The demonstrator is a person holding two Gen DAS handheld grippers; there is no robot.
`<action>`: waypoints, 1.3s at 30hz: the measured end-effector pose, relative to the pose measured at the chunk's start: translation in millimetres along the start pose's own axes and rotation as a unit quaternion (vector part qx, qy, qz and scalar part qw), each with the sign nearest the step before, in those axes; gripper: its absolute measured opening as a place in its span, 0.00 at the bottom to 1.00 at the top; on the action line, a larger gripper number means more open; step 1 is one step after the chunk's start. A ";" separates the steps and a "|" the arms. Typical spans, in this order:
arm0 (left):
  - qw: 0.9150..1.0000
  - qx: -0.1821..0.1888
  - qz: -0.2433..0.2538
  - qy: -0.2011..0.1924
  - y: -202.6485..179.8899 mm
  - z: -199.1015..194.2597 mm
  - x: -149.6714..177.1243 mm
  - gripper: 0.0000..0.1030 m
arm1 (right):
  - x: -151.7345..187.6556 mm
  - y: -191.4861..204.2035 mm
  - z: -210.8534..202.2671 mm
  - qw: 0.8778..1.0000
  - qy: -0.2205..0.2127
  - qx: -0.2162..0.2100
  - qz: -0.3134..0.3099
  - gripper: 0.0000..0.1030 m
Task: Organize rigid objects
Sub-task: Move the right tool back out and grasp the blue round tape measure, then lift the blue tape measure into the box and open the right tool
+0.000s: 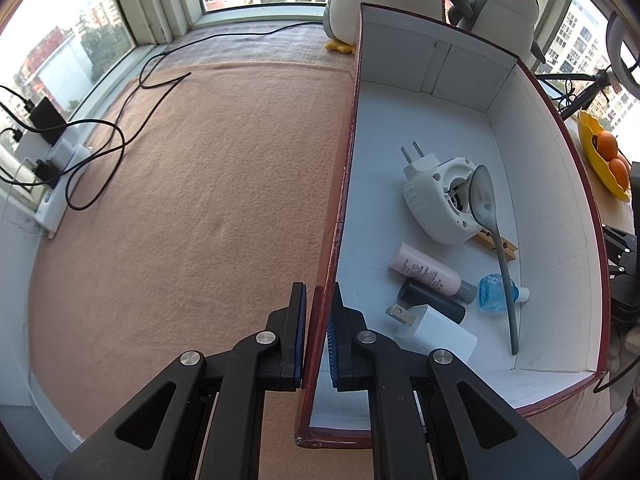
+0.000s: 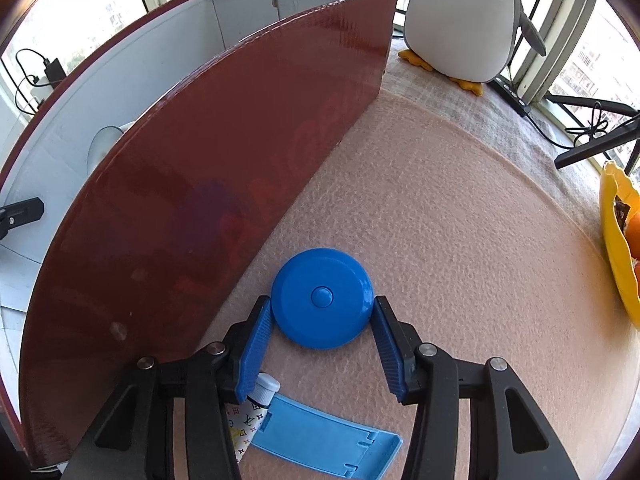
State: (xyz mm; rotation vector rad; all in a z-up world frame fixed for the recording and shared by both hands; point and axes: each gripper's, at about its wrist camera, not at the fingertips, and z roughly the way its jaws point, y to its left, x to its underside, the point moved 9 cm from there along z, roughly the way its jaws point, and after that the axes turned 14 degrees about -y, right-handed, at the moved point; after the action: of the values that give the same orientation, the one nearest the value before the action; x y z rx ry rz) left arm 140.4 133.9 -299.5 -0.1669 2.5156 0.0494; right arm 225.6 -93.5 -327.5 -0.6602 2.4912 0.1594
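Holding post: the left gripper [image 1: 317,336] is clamped on the near left wall of the red box [image 1: 340,200], one pad outside and one inside, steadying it on the peach mat [image 1: 192,200].
Far left, off the mat: a power strip [image 1: 60,168] with adapters and black cables, not part of the sorting as far as I can judge.
Inside the box: a white plug-in device [image 1: 436,200], a grey spoon [image 1: 500,248] lying across it, a wooden clothespin [image 1: 496,245], a pink bottle [image 1: 430,274], a dark tube [image 1: 432,300], a small blue bottle [image 1: 494,294] and a white charger [image 1: 436,334] lie together on the white floor.
Done so far: seven items sit in the box, so the job looks well advanced.
Right of the box: the right gripper [image 2: 322,312] straddles a blue round disc [image 2: 322,298] that rests on the mat just beside the box's outer wall; both pads stand at its rim, but whether they press it I cannot tell.
Still out: the disc, a patterned tube with a white cap [image 2: 256,404] and a light blue flat piece [image 2: 324,444], both under the right gripper.
Far right: a yellow bowl [image 2: 616,248] of oranges, well apart.
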 end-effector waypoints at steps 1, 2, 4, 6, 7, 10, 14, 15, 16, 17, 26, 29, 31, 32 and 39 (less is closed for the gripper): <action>1.000 0.001 0.002 0.000 -0.2 -0.2 0.2 0.08 | 0.2 -2.0 -2.3 1.000 -0.003 0.002 0.006 0.44; 1.000 0.002 0.004 0.000 -0.7 0.0 -0.5 0.08 | 0.4 -4.7 -4.9 1.000 -0.005 0.005 0.013 0.44; 1.000 0.004 0.007 0.000 -1.5 -0.3 -1.0 0.08 | 0.5 -10.8 -13.5 1.000 -0.012 0.009 0.028 0.44; 1.000 0.005 0.012 0.000 -2.1 -0.5 -1.1 0.08 | -0.4 -16.4 -23.7 0.999 -0.022 0.013 0.040 0.44; 1.000 0.006 0.014 0.000 -2.4 -0.4 -1.6 0.08 | -1.4 -18.3 -29.1 0.998 -0.028 0.015 0.045 0.44; 1.000 0.009 0.019 0.000 -3.5 -0.2 -1.9 0.08 | -7.0 -25.3 -49.2 0.997 -0.045 0.024 0.053 0.44; 1.000 0.014 0.026 0.002 -4.7 0.0 -2.1 0.08 | -16.4 -25.1 -76.9 0.995 -0.069 0.028 0.065 0.44; 0.999 0.016 0.027 0.002 -4.9 -0.1 -2.1 0.08 | -21.1 -25.4 -80.7 0.995 -0.074 0.027 0.067 0.44; 0.999 0.017 0.029 0.002 -5.2 -0.1 -2.1 0.08 | -25.1 -23.6 -86.9 0.994 -0.080 0.026 0.069 0.44; 0.999 0.019 0.031 0.003 -5.6 0.0 -2.3 0.08 | -29.0 -20.9 -92.7 0.994 -0.086 0.024 0.070 0.44; 0.998 0.036 0.052 0.007 -9.6 -0.3 -1.7 0.08 | -62.8 27.9 -122.8 0.991 -0.121 0.005 0.052 0.44; 0.997 0.044 0.060 0.010 -10.7 -0.3 -2.2 0.08 | -69.1 51.8 -123.1 0.992 -0.120 -0.003 0.039 0.44; 0.996 0.049 0.070 0.010 -11.2 -0.5 -3.4 0.08 | -71.3 66.3 -119.1 0.993 -0.117 -0.007 0.029 0.44; 0.996 0.052 0.075 0.010 -11.3 -0.8 -4.0 0.08 | -71.8 72.9 -116.6 0.993 -0.115 -0.009 0.025 0.44; 0.993 0.068 0.097 0.010 -11.7 -0.9 -5.2 0.08 | -67.3 101.2 -93.9 0.995 -0.094 -0.006 0.017 0.44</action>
State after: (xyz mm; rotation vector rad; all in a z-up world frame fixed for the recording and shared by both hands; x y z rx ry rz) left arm 145.6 122.7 -295.7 0.1325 2.5368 -0.0472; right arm 179.7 0.2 -214.8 -0.5812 2.3233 0.2388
